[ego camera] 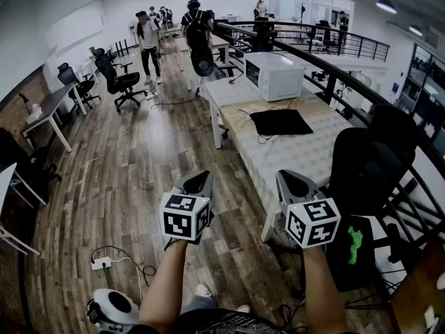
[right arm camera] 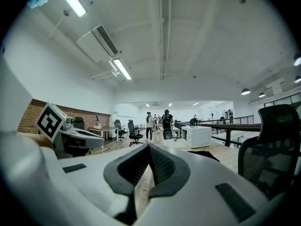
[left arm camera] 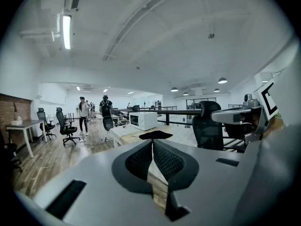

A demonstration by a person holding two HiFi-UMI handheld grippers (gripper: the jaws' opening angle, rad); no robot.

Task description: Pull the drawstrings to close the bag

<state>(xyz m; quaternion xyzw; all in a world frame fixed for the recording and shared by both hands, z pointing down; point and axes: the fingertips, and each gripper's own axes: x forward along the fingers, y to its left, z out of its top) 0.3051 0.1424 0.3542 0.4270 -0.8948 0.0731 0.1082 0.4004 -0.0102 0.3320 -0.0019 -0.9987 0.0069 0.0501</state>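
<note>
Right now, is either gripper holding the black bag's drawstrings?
No: the left gripper and right gripper are shut on nothing, short of the table where the black bag lies flat.

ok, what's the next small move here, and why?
Probably walk closer to the table: the black bag lies on it, well ahead of the left tongs and right tongs, both shut and empty in the air.
</note>
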